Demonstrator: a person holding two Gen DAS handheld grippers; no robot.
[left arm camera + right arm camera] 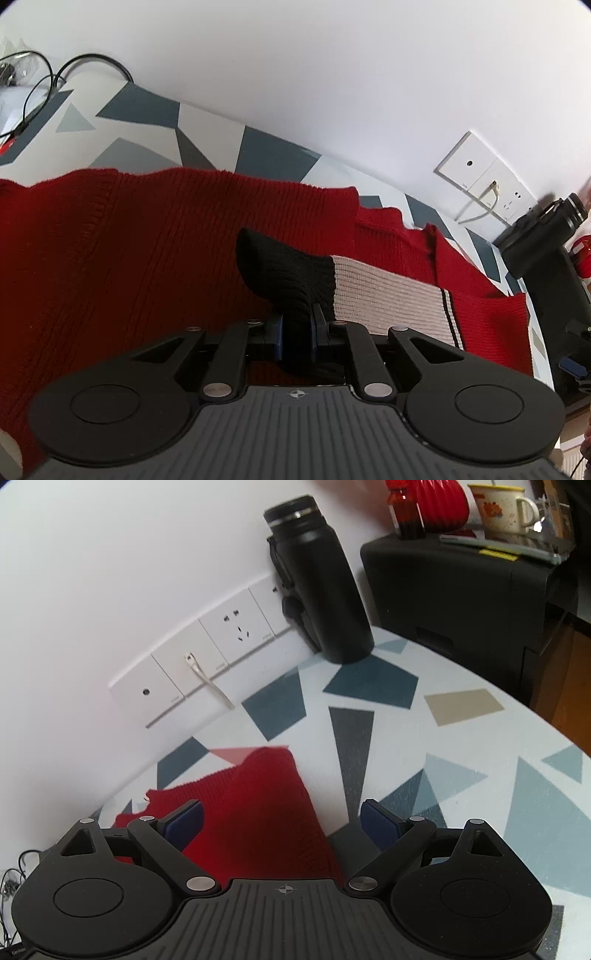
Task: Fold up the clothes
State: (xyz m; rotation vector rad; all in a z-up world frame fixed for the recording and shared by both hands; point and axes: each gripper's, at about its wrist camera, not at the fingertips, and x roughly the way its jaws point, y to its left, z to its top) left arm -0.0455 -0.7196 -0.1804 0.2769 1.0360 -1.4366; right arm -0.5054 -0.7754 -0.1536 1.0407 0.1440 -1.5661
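Sweater (pixel 129 258) lay spread on the patterned table (pixel 461 775), its black cuff (pixel 284 273) clamped in my left gripper (pixel 297 325) mid-fold, my right gripper (pixel 282 821) apart; next, I judged, carrying the sleeve across.

My left gripper (pixel 297 325) is clamped tight, its two blue-padded fingers (pixel 277 334) pinching a black knit cuff (pixel 284 273) between them, and it tilts downward over the red sweater (pixel 129 251), near that garment's middle. My right gripper (pixel 282 823) also tilts downward, its jaws spread wide with nothing gripped; its left finger (pixel 184 823) sits above the sweater's corner and the right finger past the sweater's edge, over the bare desk (pixel 461 738).
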